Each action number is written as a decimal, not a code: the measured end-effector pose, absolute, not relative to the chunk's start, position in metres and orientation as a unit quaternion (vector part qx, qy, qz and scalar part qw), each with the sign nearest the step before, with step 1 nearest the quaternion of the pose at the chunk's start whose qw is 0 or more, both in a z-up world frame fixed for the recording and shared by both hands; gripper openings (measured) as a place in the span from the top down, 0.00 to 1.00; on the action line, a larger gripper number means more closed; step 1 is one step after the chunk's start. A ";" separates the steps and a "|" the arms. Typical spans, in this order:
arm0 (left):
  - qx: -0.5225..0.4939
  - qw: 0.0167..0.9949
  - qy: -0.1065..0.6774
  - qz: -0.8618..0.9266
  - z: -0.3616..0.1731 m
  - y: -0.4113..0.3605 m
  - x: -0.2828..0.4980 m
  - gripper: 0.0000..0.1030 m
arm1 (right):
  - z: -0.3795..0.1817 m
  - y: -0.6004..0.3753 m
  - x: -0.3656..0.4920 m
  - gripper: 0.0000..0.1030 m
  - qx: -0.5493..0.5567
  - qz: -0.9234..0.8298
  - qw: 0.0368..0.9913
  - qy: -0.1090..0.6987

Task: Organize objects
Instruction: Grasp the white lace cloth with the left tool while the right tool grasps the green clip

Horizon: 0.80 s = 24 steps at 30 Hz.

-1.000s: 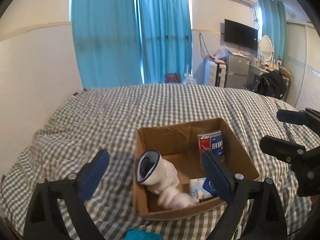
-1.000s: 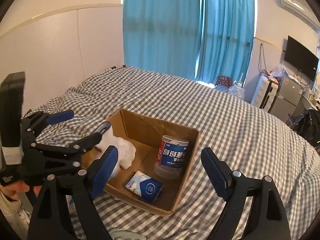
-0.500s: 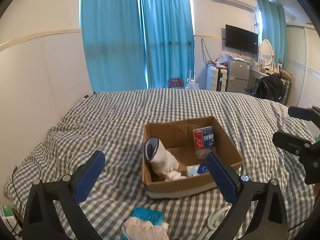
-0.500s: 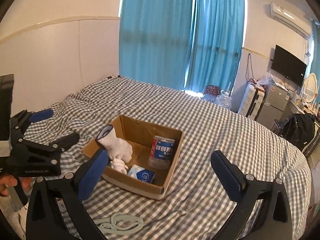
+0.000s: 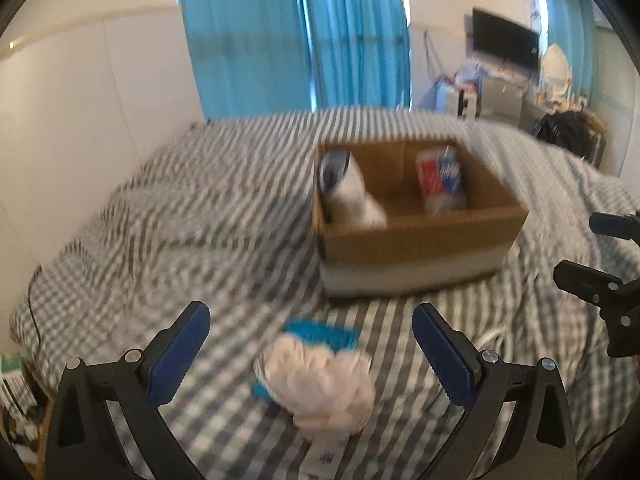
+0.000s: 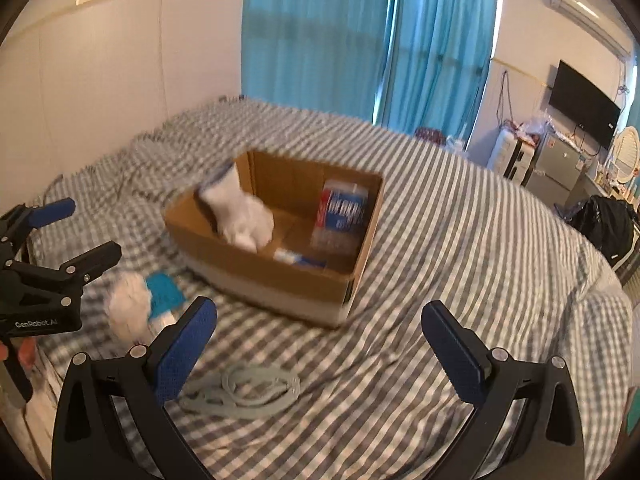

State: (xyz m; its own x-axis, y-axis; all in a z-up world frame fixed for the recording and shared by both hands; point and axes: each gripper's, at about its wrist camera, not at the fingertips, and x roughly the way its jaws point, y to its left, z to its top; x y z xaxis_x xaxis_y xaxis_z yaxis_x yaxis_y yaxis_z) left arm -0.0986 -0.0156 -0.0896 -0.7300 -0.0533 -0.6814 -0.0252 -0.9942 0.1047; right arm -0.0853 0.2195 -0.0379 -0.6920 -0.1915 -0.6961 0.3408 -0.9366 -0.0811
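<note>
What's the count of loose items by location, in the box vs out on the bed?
In the cardboard box: 3: white sock, bottle, small blue-and-white pack.
On the bed: 3: white fluffy bundle, teal item, pale green hanger.
Total: 6

Motion blur smears the bed's (image 5: 168, 216) check pattern into stripes in both views. Label on the bottle (image 6: 342, 210) in the cardboard box (image 5: 420, 248) unreadable. White bundle (image 5: 320, 384) near the bed's front edge shapeless; teal item (image 5: 320, 332) beneath partly hidden.
</note>
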 end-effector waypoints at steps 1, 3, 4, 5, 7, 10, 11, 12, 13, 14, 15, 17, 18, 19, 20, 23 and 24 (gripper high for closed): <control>0.377 0.010 -0.051 -0.925 -0.098 -0.017 -0.100 0.00 | -0.047 0.218 -0.086 0.00 0.374 -0.910 0.146 0.098; 0.395 0.013 -0.046 -0.917 -0.115 -0.018 -0.100 0.00 | -0.071 0.215 -0.088 0.00 0.400 -0.900 0.149 0.092; 0.403 0.015 -0.045 -0.914 -0.122 -0.019 -0.100 0.00 | -0.078 0.214 -0.088 0.00 0.406 -0.897 0.148 0.092; 0.409 0.019 -0.046 -0.911 -0.128 -0.020 -0.101 0.00 | -0.089 0.212 -0.089 0.00 0.415 -0.893 0.146 0.093; 0.424 0.028 -0.049 -0.904 -0.143 -0.021 -0.103 0.00 | -0.107 0.210 -0.090 0.00 0.431 -0.886 0.144 0.096; 0.434 0.032 -0.044 -0.899 -0.157 -0.024 -0.105 0.00 | -0.126 0.211 -0.093 0.00 0.450 -0.877 0.144 0.090; 0.432 0.032 -0.044 -0.900 -0.158 -0.025 -0.104 0.02 | -0.133 0.211 -0.094 0.00 0.458 -0.872 0.147 0.085; 0.429 0.029 -0.046 -0.902 -0.158 -0.024 -0.103 0.08 | -0.136 0.211 -0.095 0.00 0.462 -0.870 0.150 0.083; 0.429 0.025 -0.047 -0.902 -0.158 -0.023 -0.103 0.13 | -0.142 0.211 -0.095 0.00 0.467 -0.867 0.154 0.081; 0.430 0.020 -0.046 -0.901 -0.159 -0.023 -0.104 0.24 | -0.146 0.211 -0.096 0.00 0.470 -0.865 0.155 0.081; 0.434 0.017 -0.046 -0.900 -0.160 -0.022 -0.104 0.29 | -0.149 0.211 -0.096 0.00 0.472 -0.864 0.156 0.081; 0.436 0.012 -0.045 -0.899 -0.162 -0.022 -0.103 0.48 | -0.155 0.210 -0.097 0.00 0.475 -0.861 0.163 0.076; 0.436 0.007 -0.040 -0.899 -0.161 -0.023 -0.102 0.57 | -0.158 0.209 -0.097 0.00 0.479 -0.858 0.169 0.072; 0.436 0.006 -0.037 -0.899 -0.160 -0.023 -0.102 0.59 | -0.159 0.208 -0.098 0.00 0.482 -0.856 0.172 0.071; 0.435 0.006 -0.035 -0.900 -0.160 -0.024 -0.102 0.64 | -0.163 0.206 -0.098 0.00 0.486 -0.853 0.176 0.072; 0.436 0.003 -0.027 -0.900 -0.157 -0.025 -0.102 0.72 | -0.170 0.201 -0.099 0.00 0.492 -0.848 0.182 0.075; 0.436 0.001 -0.024 -0.900 -0.157 -0.026 -0.101 0.75 | -0.171 0.201 -0.098 0.00 0.491 -0.849 0.182 0.073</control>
State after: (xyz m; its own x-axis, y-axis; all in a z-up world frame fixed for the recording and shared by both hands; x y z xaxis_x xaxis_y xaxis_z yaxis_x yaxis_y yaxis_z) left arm -0.1007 -0.0263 -0.1566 -0.6205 -0.0225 -0.7839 -0.0185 -0.9989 0.0433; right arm -0.0982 0.2006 -0.1708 -0.4517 -0.2370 -0.8601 0.3804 -0.9232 0.0546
